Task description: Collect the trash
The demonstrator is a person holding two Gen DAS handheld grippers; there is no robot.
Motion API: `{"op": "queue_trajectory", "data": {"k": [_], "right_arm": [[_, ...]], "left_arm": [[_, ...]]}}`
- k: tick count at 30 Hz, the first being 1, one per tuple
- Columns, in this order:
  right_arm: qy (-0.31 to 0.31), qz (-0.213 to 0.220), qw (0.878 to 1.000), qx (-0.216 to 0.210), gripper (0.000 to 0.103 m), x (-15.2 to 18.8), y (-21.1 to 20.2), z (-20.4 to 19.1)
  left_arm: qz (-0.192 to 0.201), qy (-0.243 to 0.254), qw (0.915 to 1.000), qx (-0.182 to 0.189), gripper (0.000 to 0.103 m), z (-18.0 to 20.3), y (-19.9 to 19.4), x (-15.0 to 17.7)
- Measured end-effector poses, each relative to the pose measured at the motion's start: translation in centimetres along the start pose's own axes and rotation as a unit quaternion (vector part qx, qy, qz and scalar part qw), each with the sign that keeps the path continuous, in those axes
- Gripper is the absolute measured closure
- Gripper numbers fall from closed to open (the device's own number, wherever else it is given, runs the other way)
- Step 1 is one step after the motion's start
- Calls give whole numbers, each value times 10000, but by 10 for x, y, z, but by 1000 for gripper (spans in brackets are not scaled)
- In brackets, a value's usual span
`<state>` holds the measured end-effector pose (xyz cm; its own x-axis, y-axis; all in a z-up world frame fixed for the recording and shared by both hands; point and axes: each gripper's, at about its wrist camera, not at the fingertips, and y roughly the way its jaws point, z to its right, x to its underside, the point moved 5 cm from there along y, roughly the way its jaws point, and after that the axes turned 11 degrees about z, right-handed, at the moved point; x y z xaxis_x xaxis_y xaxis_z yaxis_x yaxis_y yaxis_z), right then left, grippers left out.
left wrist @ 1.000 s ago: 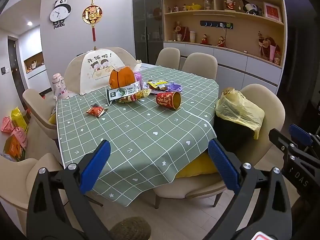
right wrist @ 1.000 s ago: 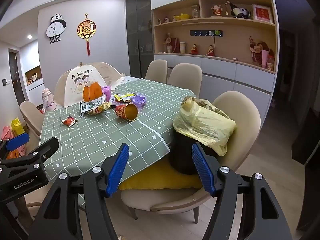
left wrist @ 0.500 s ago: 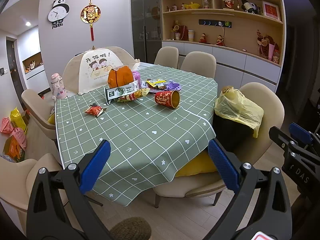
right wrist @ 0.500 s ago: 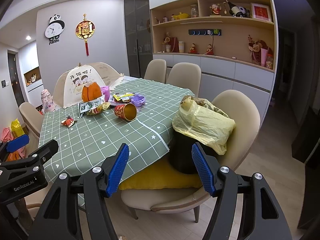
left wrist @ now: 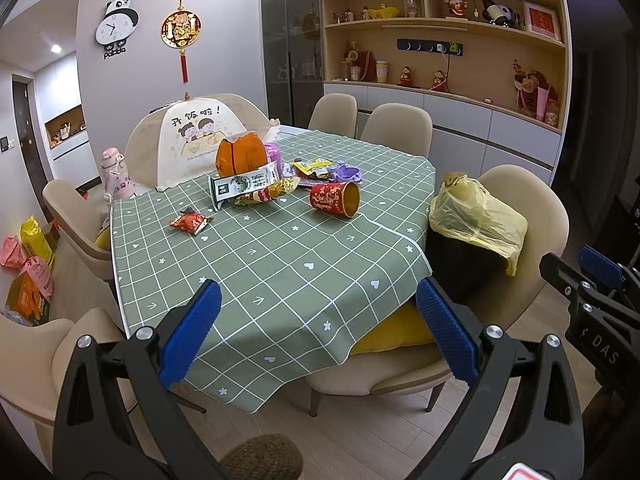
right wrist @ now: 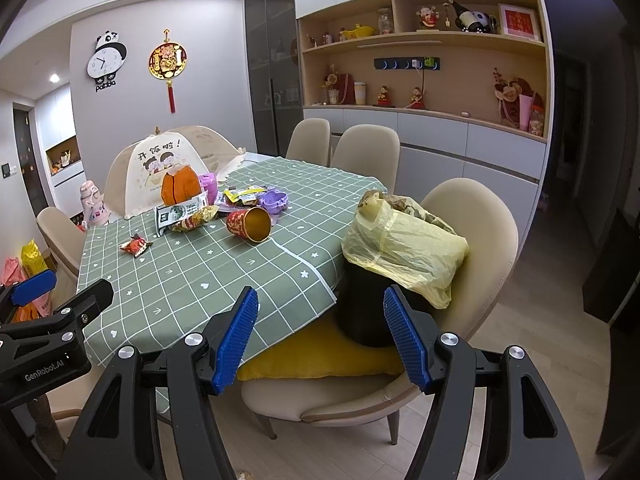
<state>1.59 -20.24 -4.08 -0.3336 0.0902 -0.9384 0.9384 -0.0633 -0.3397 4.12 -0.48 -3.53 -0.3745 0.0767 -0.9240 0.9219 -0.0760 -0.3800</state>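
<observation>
Left wrist view shows the left gripper [left wrist: 318,330] with its blue fingers [left wrist: 191,330] wide apart and holding nothing, raised before the near edge of the table [left wrist: 280,280] with the green checked cloth. The right gripper [right wrist: 320,336] is also spread apart and empty, in front of the beige chair [right wrist: 480,232]. The trash lies at the far part of the table, well apart from both grippers: a red paper cup [left wrist: 335,199] on its side, a small red wrapper [left wrist: 190,222] alone nearer to the left edge, a long dark packet [left wrist: 242,184] and a golden snack bag [left wrist: 266,193] touching each other, with more wrappers behind (too small to tell). A mesh food cover [left wrist: 192,144] stands behind them. On the chair's yellow cushion [right wrist: 320,354] stands a black bin [right wrist: 368,308] with a yellow bag [right wrist: 400,240], just beside the table edge.
</observation>
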Motion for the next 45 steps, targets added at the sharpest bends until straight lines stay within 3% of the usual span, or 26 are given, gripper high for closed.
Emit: {"op": "queue_trajectory", "data": {"k": [45], "right_arm": [[-19, -60, 10000, 67, 41, 0, 4, -1]], "left_arm": [[-73, -76, 9999, 57, 10, -5, 4, 1]]}}
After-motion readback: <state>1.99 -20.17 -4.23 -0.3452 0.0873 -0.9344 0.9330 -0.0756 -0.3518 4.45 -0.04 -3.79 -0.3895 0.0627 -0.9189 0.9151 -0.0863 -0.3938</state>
